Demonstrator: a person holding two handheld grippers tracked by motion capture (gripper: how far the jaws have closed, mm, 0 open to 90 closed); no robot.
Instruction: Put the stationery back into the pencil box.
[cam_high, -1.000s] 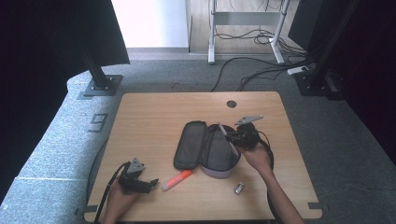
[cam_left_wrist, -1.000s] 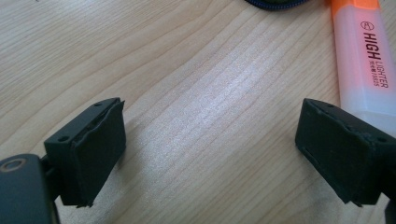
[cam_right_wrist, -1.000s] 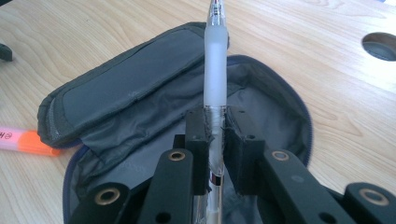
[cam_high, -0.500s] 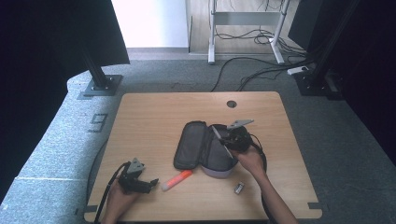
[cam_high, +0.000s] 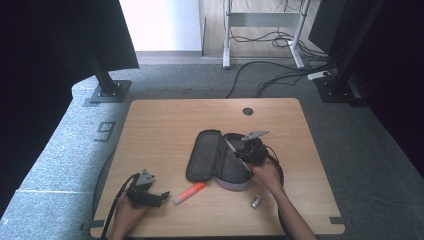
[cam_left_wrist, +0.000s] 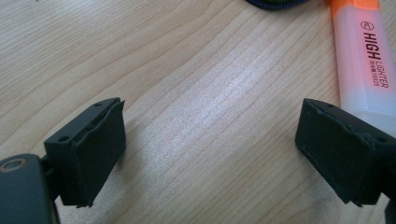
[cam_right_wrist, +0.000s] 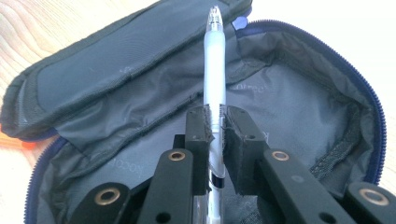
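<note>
A black pencil case (cam_high: 212, 157) lies unzipped and spread flat in the middle of the wooden table (cam_high: 165, 130); its grey lining (cam_right_wrist: 289, 107) shows in the right gripper view. My right gripper (cam_high: 238, 152) hangs just over the case's right half, shut on a clear frosted pen (cam_right_wrist: 215, 70) whose tip points away toward the lid. The pen (cam_high: 230, 146) slants across the case. Near the front left, my left gripper (cam_high: 161, 196) rests on the table, open with bare wood between its pads (cam_left_wrist: 93, 149). An orange highlighter (cam_high: 190, 192) lies just beyond its right jaw, also close up (cam_left_wrist: 364, 56).
A small silver object (cam_high: 256, 201) lies on the table to the right of the highlighter, near the person's right forearm. A round cable hole (cam_high: 248, 111) sits at the table's far side. Stand bases and cables (cam_high: 270, 80) lie on the carpet beyond.
My right gripper has come down and leftward with the pen, from beside the case's right edge to over its open inside. The left gripper has stayed put.
</note>
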